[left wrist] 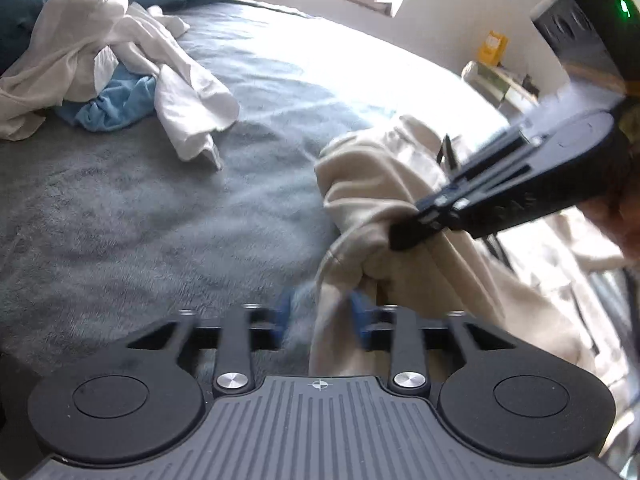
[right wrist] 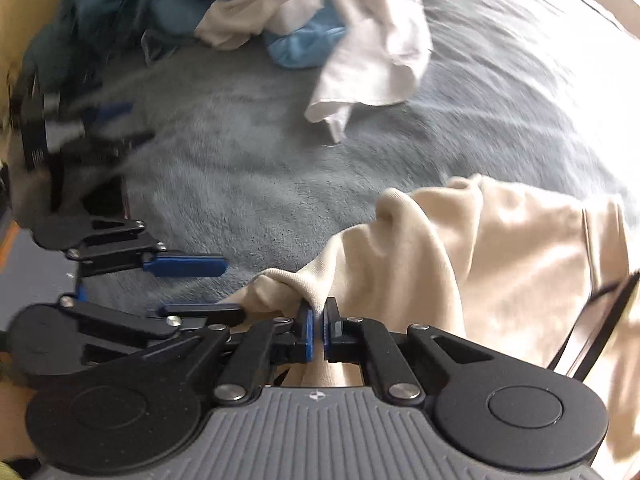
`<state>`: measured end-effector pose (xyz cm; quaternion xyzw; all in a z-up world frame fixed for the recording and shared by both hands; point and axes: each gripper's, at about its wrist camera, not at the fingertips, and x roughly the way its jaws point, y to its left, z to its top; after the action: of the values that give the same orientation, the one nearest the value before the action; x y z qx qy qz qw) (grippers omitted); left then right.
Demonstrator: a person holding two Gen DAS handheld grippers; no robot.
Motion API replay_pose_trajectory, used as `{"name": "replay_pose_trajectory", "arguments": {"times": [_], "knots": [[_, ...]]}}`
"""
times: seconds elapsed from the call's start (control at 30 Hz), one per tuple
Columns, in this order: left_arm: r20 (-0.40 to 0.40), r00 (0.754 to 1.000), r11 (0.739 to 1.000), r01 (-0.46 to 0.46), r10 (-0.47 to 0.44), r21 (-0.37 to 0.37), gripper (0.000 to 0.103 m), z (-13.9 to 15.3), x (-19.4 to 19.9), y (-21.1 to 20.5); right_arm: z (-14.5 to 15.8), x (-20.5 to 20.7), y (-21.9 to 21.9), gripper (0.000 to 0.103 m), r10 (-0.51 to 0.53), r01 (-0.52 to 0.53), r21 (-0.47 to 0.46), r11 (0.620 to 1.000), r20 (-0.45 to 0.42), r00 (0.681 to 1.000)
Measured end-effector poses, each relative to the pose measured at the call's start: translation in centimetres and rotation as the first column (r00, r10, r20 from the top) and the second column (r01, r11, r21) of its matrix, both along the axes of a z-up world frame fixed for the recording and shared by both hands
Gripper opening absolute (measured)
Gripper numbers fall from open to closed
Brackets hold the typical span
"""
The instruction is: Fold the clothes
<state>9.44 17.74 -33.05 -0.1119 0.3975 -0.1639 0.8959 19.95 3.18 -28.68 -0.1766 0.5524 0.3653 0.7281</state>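
Right wrist view: the right tongs (right wrist: 319, 326) were clamped on a fold of the cream garment (right wrist: 500, 256), which lay bunched on the grey-blue bed (right wrist: 248, 184). The left tongs (left wrist: 320, 314) were held apart, cloth hanging between them.

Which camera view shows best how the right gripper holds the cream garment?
The right wrist view: the right gripper is shut on a fold of the cream garment, seen close and sharp. The left wrist view shows this gripper only from the side, blurred, its tips in the cloth.
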Motion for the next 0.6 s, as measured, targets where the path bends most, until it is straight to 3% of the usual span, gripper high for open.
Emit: {"name": "replay_pose_trajectory", "arguments": {"times": [0.17,0.23,0.27,0.33,0.4,0.5,0.6], "knots": [[0.038,0.995,0.996,0.089,-0.090,0.033,0.038,-0.7,1.7,-1.5,0.6,0.3,-0.4,0.006,0.028,-0.026,0.067,0.997,-0.030,0.999],[0.070,0.994,0.995,0.083,-0.087,0.060,0.029,-1.0,2.1,-2.0,1.1,0.6,-0.4,0.008,0.064,-0.061,0.070,0.996,-0.044,0.997],[0.073,0.994,0.996,0.072,-0.075,0.045,0.017,-0.9,2.2,-2.1,1.4,0.8,-0.3,0.011,0.082,-0.079,0.070,0.994,-0.053,0.995],[0.102,0.994,0.998,0.042,-0.046,0.039,0.014,-0.5,1.6,-2.6,2.4,1.8,-0.4,0.019,0.094,-0.089,0.084,0.993,-0.061,0.994],[0.129,0.991,0.999,0.021,-0.027,0.047,0.011,0.0,0.7,-3.1,3.8,3.6,-0.6,0.030,0.069,-0.063,0.125,0.990,-0.049,0.996],[0.150,0.989,0.999,-0.001,-0.007,0.049,0.010,0.8,-0.5,-3.7,4.5,7.0,-0.4,0.031,-0.023,0.021,0.102,0.995,0.025,0.999],[0.186,0.982,0.997,0.006,-0.020,0.073,0.010,1.5,-1.4,-4.3,3.7,10.3,0.1,0.031,-0.081,0.079,0.054,0.995,0.042,0.996]]}}
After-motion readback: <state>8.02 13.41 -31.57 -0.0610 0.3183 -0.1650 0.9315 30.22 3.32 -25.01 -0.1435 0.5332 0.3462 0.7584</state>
